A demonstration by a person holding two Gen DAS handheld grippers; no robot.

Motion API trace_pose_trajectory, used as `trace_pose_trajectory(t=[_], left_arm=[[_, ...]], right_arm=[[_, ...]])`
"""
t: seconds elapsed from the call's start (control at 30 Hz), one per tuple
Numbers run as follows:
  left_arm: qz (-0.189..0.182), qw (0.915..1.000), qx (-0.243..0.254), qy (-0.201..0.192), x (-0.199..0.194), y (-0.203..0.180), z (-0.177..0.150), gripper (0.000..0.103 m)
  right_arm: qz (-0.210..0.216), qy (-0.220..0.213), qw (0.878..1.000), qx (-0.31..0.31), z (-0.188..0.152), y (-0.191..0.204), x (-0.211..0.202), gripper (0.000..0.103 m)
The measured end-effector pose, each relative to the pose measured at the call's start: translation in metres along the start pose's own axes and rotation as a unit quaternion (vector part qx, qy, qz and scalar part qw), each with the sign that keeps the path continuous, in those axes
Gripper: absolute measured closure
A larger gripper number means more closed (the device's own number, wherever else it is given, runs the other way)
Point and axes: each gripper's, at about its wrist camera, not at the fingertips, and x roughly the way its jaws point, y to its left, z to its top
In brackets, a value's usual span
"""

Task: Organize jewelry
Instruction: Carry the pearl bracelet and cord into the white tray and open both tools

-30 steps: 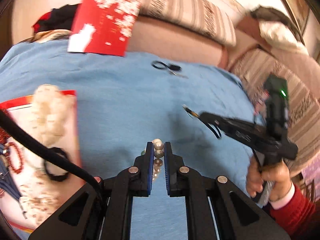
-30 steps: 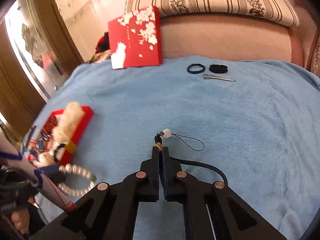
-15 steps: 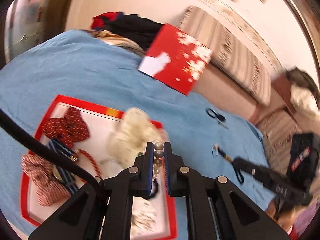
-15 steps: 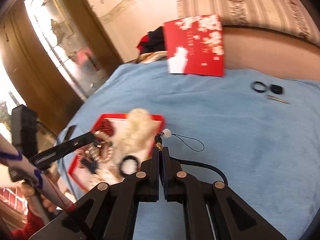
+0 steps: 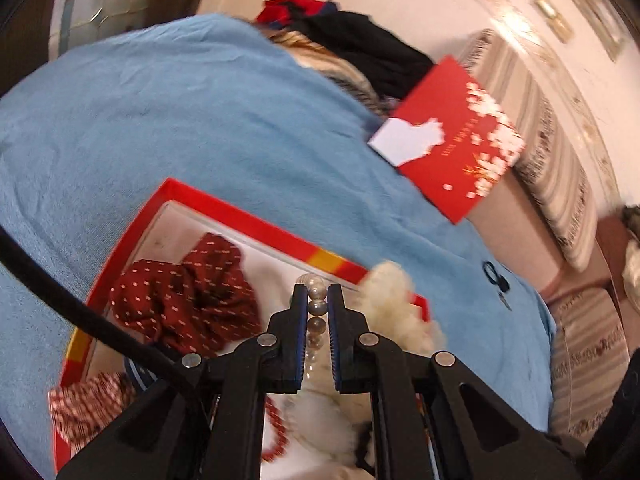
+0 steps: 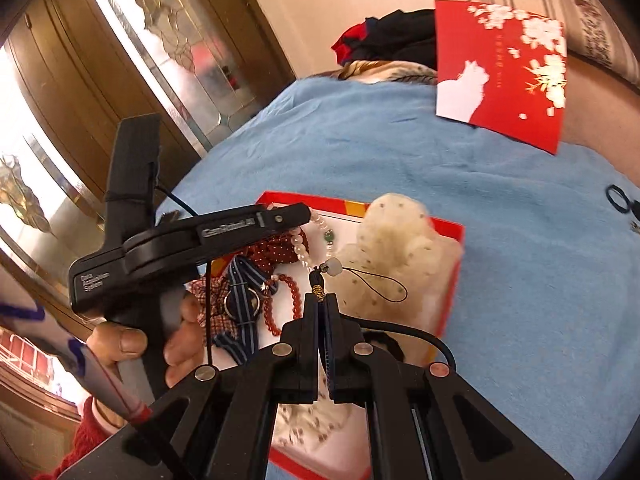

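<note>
My left gripper (image 5: pixel 318 294) is shut on a pearl bracelet (image 5: pixel 316 308) and holds it over the red open box (image 5: pixel 240 216); in the right wrist view the left gripper (image 6: pixel 296 216) hangs the pearls (image 6: pixel 300 246) above the box (image 6: pixel 452 280). My right gripper (image 6: pixel 323 300) is shut on a charm with a white bead and a black cord loop (image 6: pixel 334 267), above the box's near side. The box holds a dark red dotted scrunchie (image 5: pixel 192 296), a fluffy white scrunchie (image 6: pixel 396 240), a red bead bracelet (image 6: pixel 294 294) and a striped watch (image 6: pixel 236 300).
The box lies on a blue blanket (image 5: pixel 180 120). Its red lid with a white cat (image 6: pixel 504 76) leans on the sofa back behind. Black hair ties and a clip (image 5: pixel 496 280) lie on the blanket to the right. Dark clothes (image 5: pixel 360 48) are piled at the back.
Both grippers have swung left from the open blanket to above the red box, each still holding its item. The box now fills the middle of both views.
</note>
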Motion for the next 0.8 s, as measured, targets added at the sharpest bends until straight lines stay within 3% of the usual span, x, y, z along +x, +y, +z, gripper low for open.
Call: trace_pose_trajectory(t=[0.4,0.8], left_arm=[[0.023,0.9997,-0.005,-0.012,-0.003,0.020,0.008,0.094],[0.082,0.9927,0.035,-0.081,-0.034,0.005,0.008,0.094]], right_arm=[[-0.012,0.037,0.999,0.001,0.005,0.012,0.063,0.100],[-0.023,0.046,0.999,0.004,0.002,0.010,0.073,0.100]])
